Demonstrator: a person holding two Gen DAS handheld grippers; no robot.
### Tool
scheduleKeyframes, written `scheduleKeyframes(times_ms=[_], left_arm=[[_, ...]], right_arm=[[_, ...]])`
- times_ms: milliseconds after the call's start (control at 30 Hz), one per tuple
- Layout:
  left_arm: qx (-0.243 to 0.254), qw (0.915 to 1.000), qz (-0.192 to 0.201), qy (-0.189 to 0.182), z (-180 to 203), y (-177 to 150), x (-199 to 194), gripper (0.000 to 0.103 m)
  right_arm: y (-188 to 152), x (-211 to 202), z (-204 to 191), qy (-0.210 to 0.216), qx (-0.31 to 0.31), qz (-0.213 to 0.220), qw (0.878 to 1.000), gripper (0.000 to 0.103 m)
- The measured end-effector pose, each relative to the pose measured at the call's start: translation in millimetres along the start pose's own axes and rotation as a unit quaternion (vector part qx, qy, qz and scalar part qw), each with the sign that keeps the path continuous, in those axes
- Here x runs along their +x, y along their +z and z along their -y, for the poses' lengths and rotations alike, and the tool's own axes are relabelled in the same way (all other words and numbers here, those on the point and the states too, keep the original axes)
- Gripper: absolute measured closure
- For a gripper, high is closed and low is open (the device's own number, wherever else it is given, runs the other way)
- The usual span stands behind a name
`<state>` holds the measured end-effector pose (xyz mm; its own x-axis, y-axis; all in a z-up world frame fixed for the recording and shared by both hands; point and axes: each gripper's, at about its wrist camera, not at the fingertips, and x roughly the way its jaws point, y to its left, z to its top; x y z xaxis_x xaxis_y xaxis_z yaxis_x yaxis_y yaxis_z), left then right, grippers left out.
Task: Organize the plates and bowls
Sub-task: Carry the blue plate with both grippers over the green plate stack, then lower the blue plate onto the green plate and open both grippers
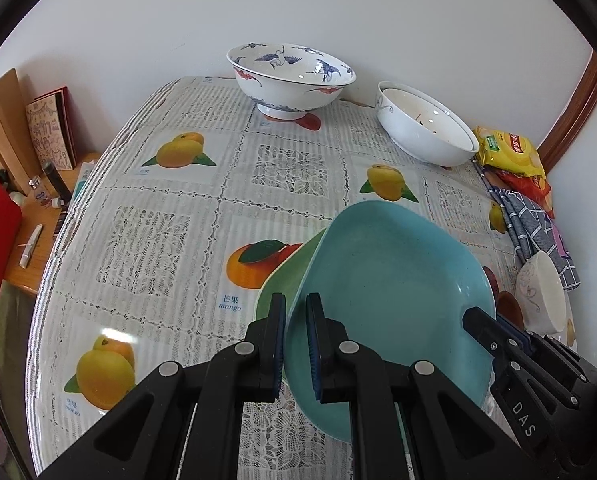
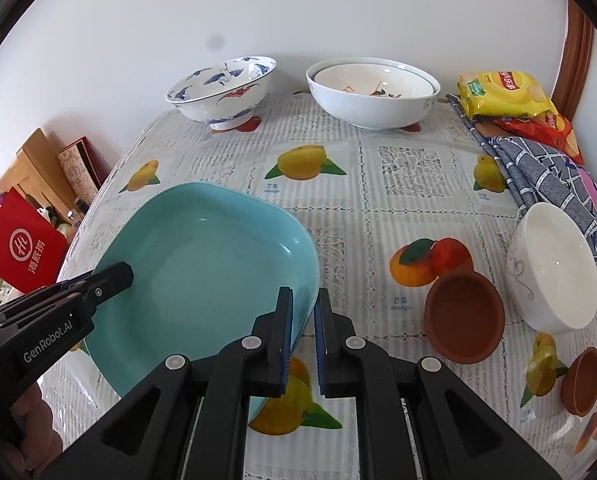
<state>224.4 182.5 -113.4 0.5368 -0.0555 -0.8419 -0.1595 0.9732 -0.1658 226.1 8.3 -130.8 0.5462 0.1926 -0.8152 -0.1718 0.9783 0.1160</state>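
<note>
A square teal plate (image 1: 390,288) is held tilted above the table, over a green plate (image 1: 286,276) lying beneath it. My left gripper (image 1: 296,344) is shut on the teal plate's left rim. My right gripper (image 2: 303,340) is shut on the same teal plate (image 2: 202,268) at its right rim. Each gripper shows in the other view: the right gripper (image 1: 498,340) and the left gripper (image 2: 98,284). A crane-painted bowl (image 1: 290,76) and a white bowl (image 1: 422,128) with another nested inside stand at the back.
A small white bowl (image 2: 552,272) leans on its side at the right, beside two brown clay cups (image 2: 464,316) (image 2: 582,380). Snack bags (image 2: 502,94) and a checked cloth (image 2: 546,176) lie at the right edge. A side table (image 1: 38,248) with clutter stands left.
</note>
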Motion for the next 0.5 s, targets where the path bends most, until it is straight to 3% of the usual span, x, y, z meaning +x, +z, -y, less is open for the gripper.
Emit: scheduleKeyframes(times_ms=[500], left_arm=[[-0.011, 0.9999, -0.002, -0.009, -6.3, 8.5, 23.2, 0.092]], right_arm=[[-1.2, 23.9, -5.4, 0.002, -0.029, -0.026, 0.999, 0.088]])
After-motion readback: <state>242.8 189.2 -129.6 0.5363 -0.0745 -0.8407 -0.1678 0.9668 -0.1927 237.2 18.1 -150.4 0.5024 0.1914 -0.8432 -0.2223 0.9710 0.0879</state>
